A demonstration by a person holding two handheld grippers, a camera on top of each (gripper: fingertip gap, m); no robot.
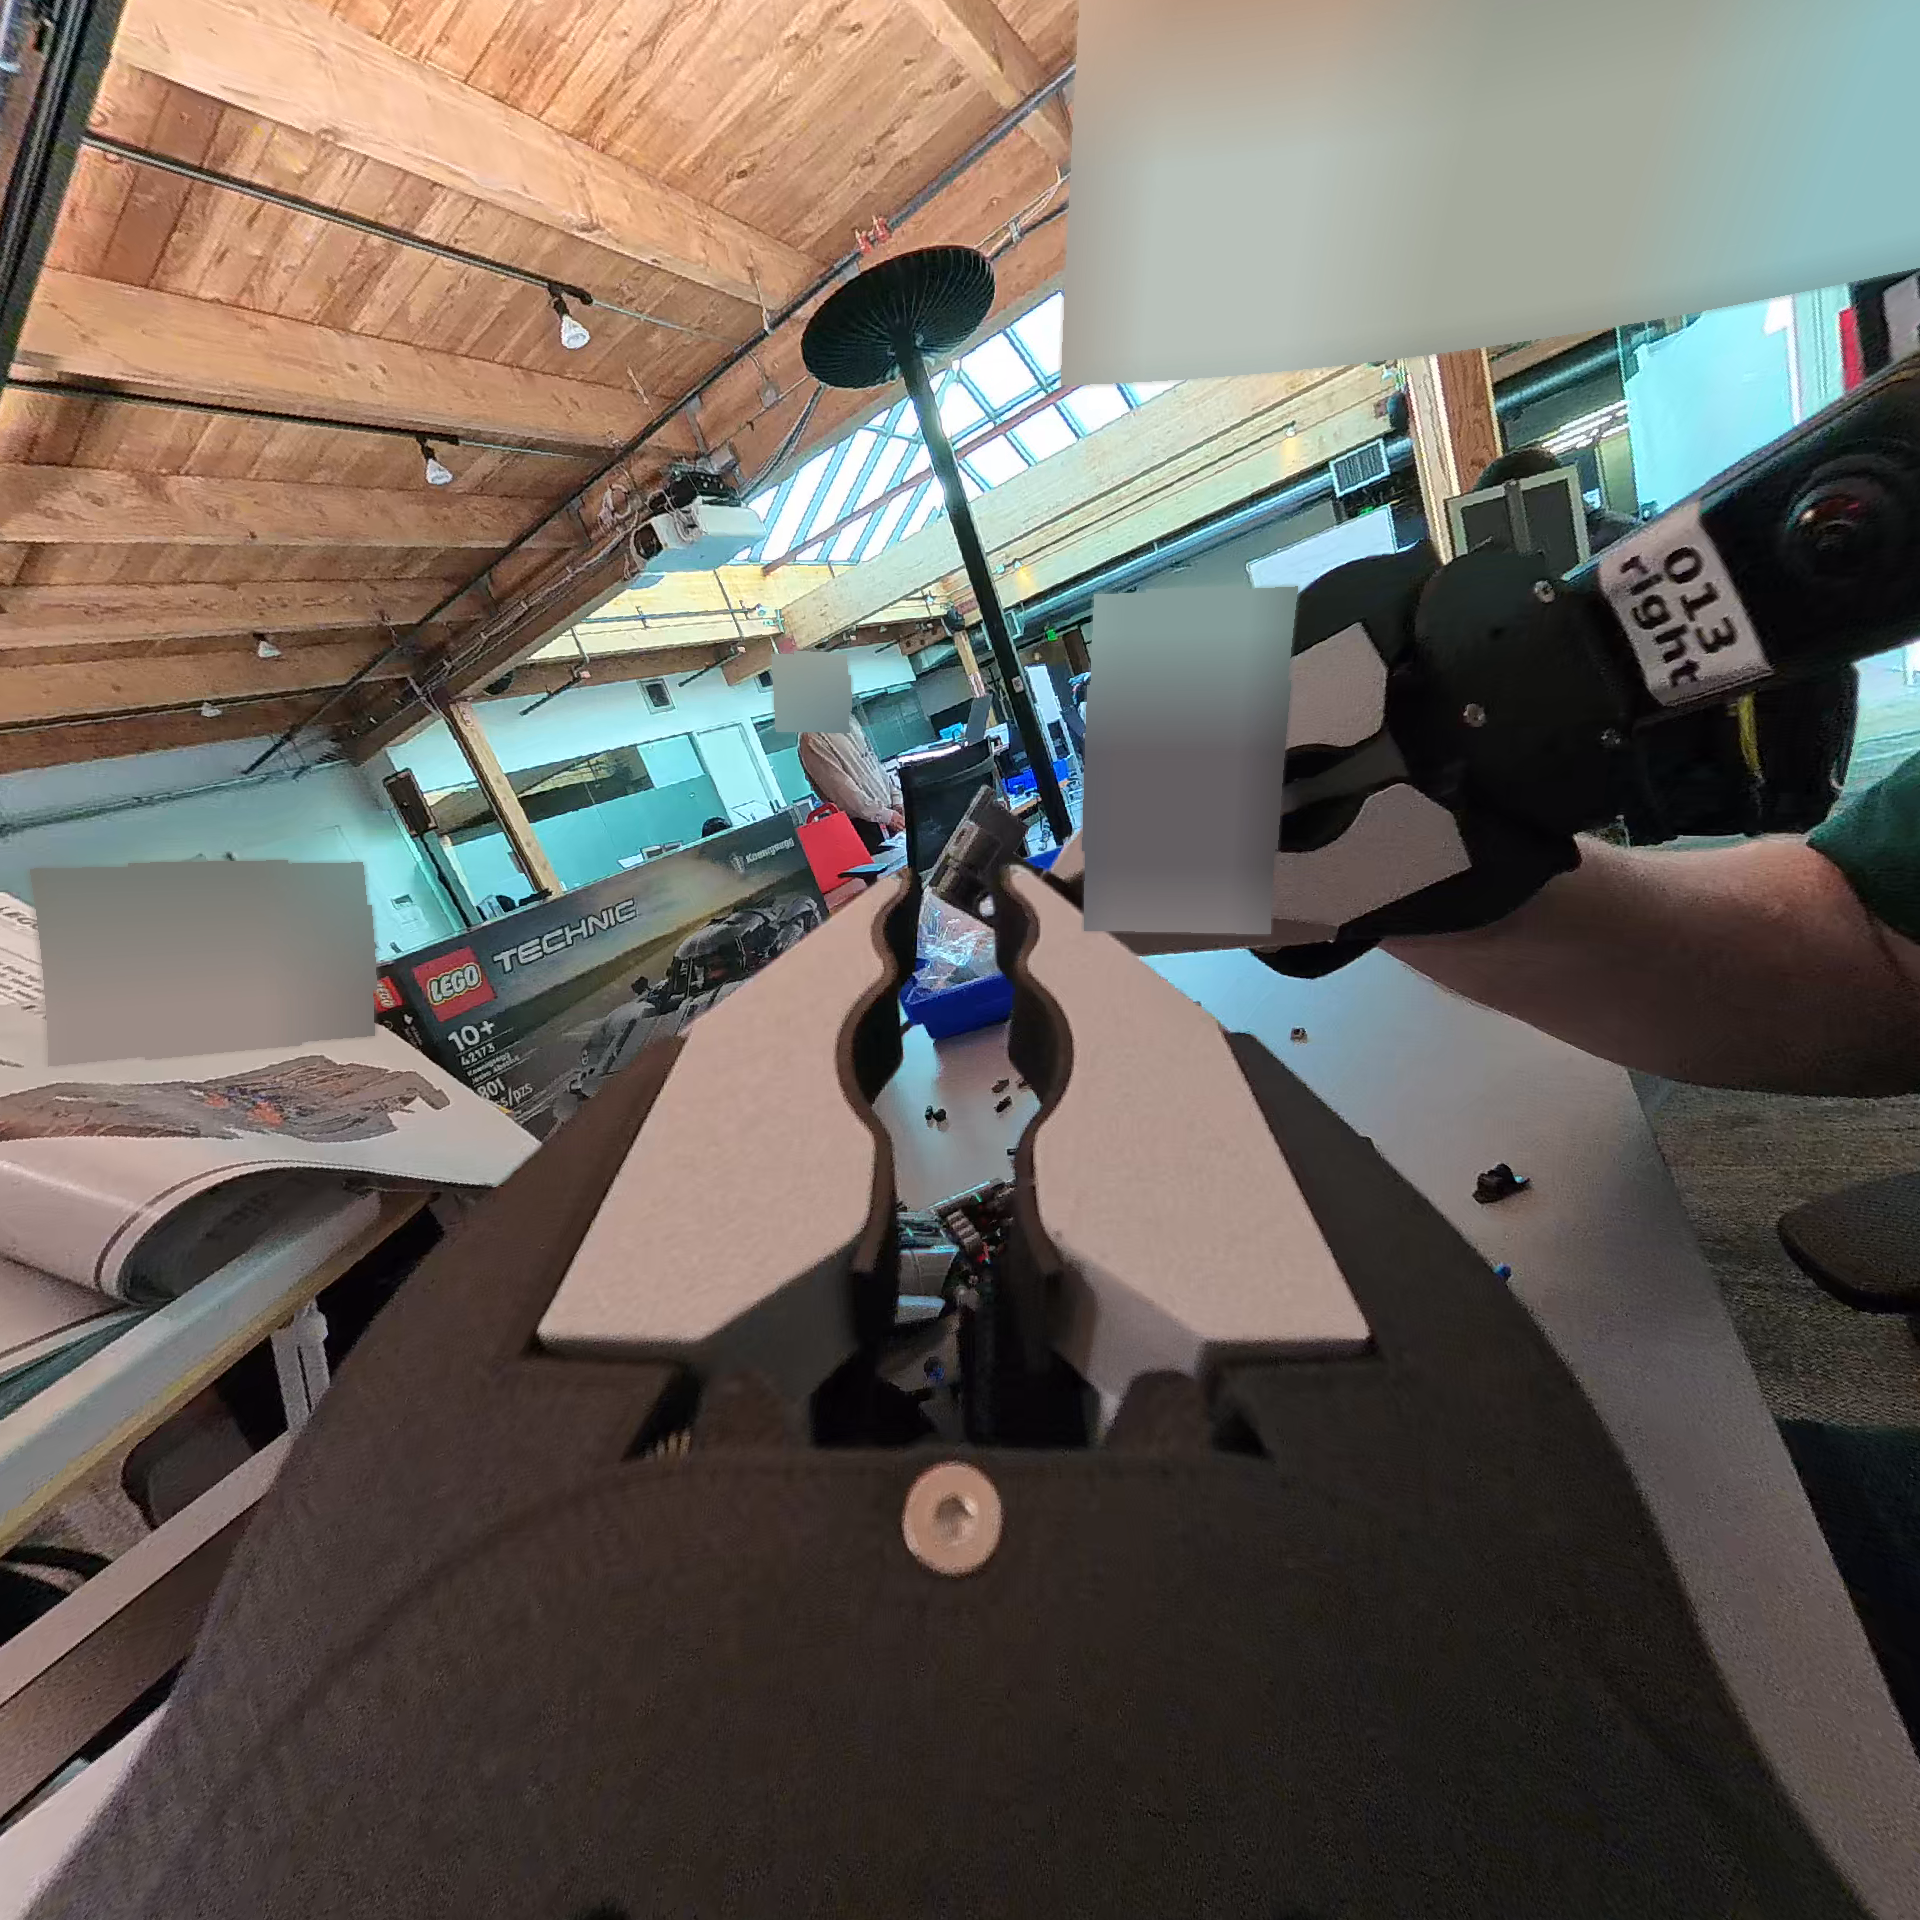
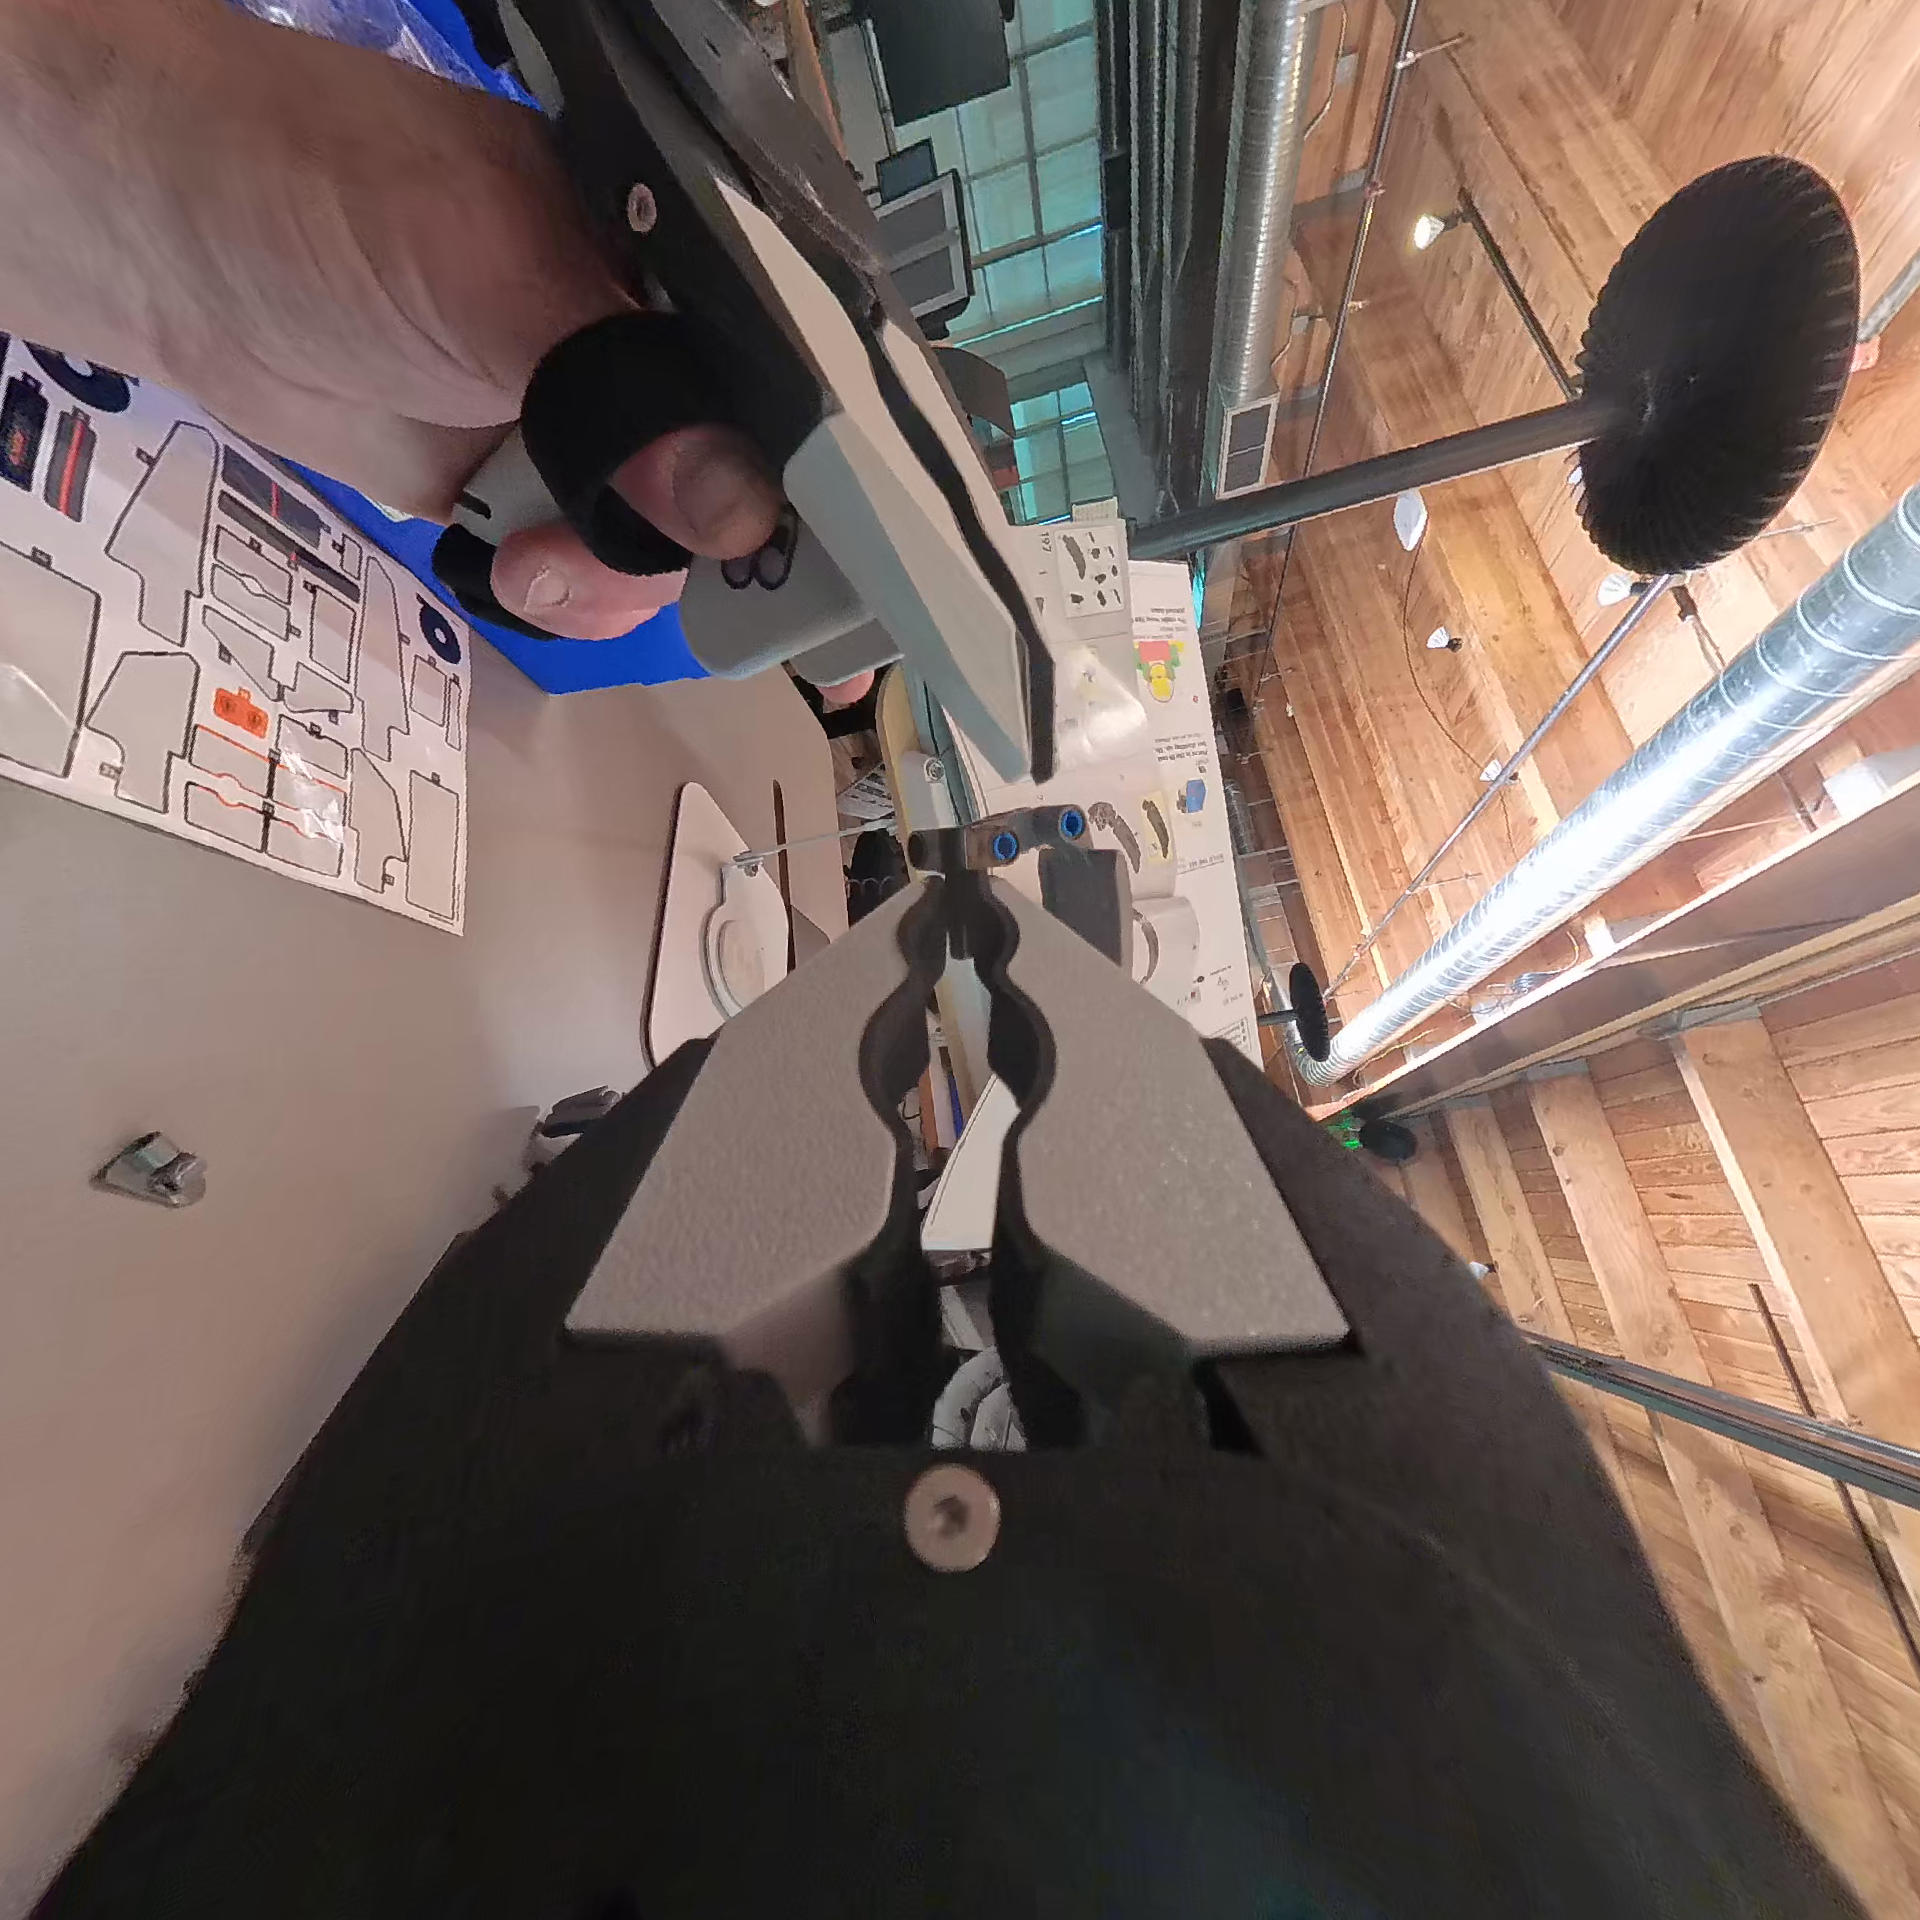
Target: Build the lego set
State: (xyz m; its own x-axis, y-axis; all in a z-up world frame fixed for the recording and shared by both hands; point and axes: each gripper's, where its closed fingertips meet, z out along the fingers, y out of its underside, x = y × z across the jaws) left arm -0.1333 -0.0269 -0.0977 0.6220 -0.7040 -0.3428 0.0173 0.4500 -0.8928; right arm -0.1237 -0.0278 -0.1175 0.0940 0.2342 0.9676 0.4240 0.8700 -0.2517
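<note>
over the grey table (image 1: 1455,1049), each claw pinches a small grey lego piece (image 2: 997,836) with blue pins.

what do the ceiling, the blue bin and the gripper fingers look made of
Ceiling: wood planks and beams, grain and knots visible, matte.
Blue bin: probably smooth moulded plastic, uniform colour.
Left gripper fingers: grey, finely textured faces over black wavy inner pads; likely printed plastic and rubber or foam, uncertain.

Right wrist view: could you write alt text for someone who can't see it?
The right gripper pinches a small grey Lego piece with blue pins in its grey fingertips. The left gripper, held in a person's hand, reaches in from above, over a printed sticker sheet.
</note>
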